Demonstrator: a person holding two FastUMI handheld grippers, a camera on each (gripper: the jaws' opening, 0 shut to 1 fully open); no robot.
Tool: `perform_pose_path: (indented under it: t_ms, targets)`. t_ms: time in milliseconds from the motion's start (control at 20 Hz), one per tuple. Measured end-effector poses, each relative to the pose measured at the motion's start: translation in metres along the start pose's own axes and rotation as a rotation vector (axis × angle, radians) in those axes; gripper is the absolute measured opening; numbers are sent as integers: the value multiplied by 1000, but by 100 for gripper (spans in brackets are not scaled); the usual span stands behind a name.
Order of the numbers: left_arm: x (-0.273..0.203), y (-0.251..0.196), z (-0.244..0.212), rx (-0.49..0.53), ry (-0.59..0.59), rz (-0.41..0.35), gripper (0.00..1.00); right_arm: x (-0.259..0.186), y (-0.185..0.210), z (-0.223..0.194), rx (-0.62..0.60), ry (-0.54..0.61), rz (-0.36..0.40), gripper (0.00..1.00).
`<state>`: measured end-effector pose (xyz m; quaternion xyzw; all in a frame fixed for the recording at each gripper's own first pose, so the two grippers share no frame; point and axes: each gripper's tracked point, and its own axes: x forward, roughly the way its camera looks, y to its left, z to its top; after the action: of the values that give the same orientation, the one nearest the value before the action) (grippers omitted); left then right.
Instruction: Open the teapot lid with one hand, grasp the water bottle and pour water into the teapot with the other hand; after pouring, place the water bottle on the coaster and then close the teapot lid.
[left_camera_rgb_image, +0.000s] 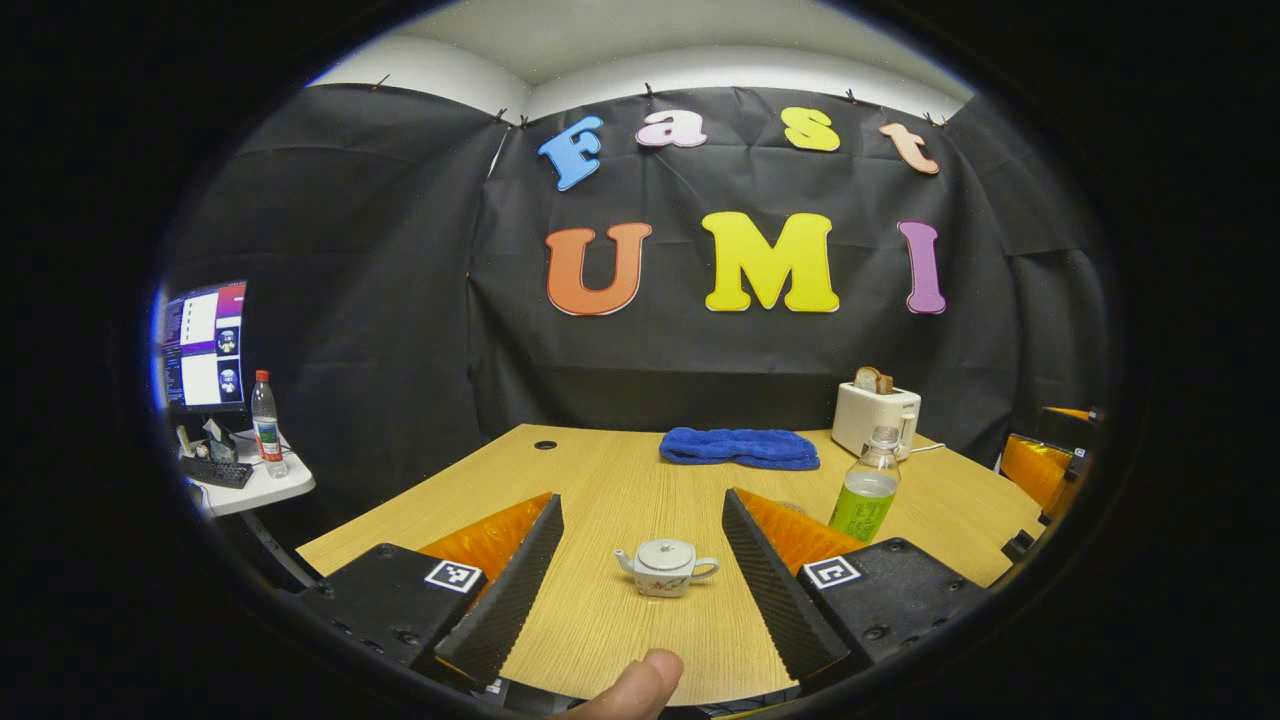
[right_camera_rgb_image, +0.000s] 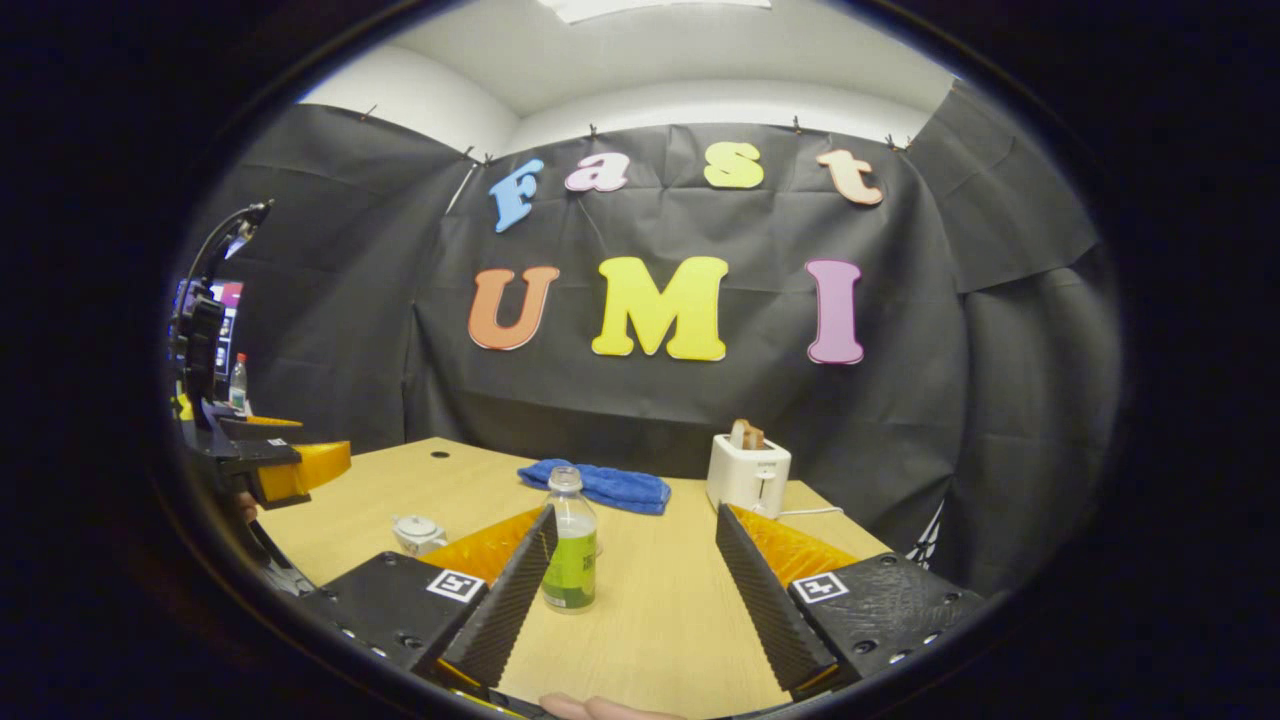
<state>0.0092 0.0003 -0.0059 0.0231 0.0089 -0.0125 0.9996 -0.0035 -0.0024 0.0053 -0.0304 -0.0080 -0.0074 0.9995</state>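
Note:
A small white teapot (left_camera_rgb_image: 666, 567) with its lid on stands on the wooden table (left_camera_rgb_image: 600, 490), between and beyond the fingers of my open left gripper (left_camera_rgb_image: 641, 495), which touches nothing. To its right is a clear water bottle (left_camera_rgb_image: 866, 490) with a green label and no cap visible. In the right gripper view the bottle (right_camera_rgb_image: 570, 545) stands upright just beyond the left finger of my open right gripper (right_camera_rgb_image: 635, 512), apart from it. The teapot (right_camera_rgb_image: 418, 533) sits further left there. Both grippers hover near the table's front edge.
A blue towel (left_camera_rgb_image: 738, 447) lies at the back of the table, with a white toaster (left_camera_rgb_image: 876, 415) holding bread to its right. A side table (left_camera_rgb_image: 255, 485) on the left carries a monitor and another bottle. A thumb (left_camera_rgb_image: 640, 685) shows at the bottom.

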Motion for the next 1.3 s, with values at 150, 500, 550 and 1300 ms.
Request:
perform_pose_path:
  t_ms: [150, 500, 550, 1300]
  targets:
    - [26, 1, -10, 33, 6, -44, 100, 1, -10, 0, -26, -1, -31, 95]
    - [107, 2, -69, 15, 129, -71, 100, 2, -12, -4, -69, -5, -15, 96]
    - [117, 5, -76, 2, 143, -69, 100, 4, -9, -5, -69, -8, -8, 95]
    - [152, -22, -109, 39, 166, -177, 27, 35, 0, -50, -25, 107, 3, 96]
